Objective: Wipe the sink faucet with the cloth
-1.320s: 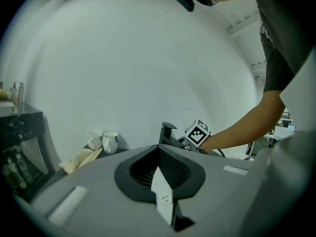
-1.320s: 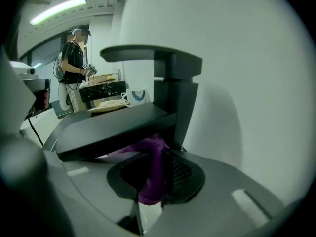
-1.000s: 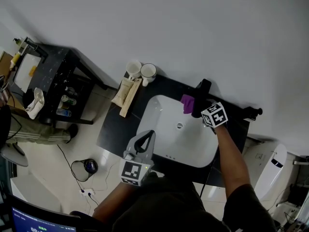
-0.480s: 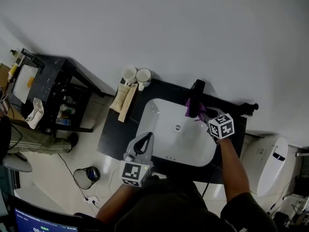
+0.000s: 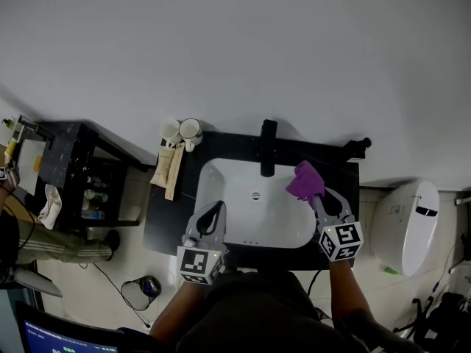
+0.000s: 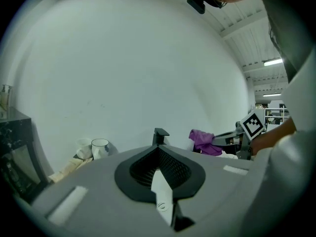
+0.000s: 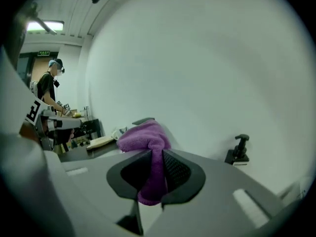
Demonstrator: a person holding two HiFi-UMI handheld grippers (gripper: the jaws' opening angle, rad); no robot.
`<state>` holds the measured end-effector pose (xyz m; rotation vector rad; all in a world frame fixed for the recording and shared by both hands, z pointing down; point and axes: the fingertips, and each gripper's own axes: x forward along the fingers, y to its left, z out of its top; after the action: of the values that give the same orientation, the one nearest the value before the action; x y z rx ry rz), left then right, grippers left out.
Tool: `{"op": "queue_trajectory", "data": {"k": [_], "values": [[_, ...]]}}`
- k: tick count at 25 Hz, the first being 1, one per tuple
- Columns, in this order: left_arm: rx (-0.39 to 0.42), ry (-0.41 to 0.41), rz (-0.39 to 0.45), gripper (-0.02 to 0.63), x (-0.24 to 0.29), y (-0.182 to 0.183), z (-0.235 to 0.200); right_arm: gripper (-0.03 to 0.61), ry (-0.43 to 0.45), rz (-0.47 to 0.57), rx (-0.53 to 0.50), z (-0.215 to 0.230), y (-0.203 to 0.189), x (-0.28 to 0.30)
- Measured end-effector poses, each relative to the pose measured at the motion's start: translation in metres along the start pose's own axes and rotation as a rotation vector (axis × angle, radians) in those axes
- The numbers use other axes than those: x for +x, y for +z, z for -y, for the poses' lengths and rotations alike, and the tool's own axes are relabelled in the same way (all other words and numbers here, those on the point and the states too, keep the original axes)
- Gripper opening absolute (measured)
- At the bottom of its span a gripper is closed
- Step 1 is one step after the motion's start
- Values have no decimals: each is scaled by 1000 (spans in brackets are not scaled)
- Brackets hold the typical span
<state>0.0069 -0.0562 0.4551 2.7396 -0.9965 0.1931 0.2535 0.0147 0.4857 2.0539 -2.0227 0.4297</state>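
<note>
Head view has the right gripper [image 5: 316, 197] with its fingers clamped on a crumpled purple cloth [image 5: 304, 181], which bunches up just past the fingertips by the rim of the white oval sink [image 5: 228, 190]. The tall black faucet [image 5: 268, 147] sits off to those fingers' left, apart from the cloth. The left gripper [image 5: 213, 213] has its fingers pressed together on nothing.

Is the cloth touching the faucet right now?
No, the purple cloth, pinched in the right gripper, sits to the right of the black faucet with a visible gap between them.
</note>
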Motion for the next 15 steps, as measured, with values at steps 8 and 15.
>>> {"op": "queue_trajectory", "data": {"k": [8, 15], "values": [[-4, -32, 67, 17, 17, 28, 11, 58, -87, 360, -131, -60, 87, -45], [-14, -51, 66, 17, 18, 33, 25, 57, -132, 358, -76, -50, 86, -48]]}}
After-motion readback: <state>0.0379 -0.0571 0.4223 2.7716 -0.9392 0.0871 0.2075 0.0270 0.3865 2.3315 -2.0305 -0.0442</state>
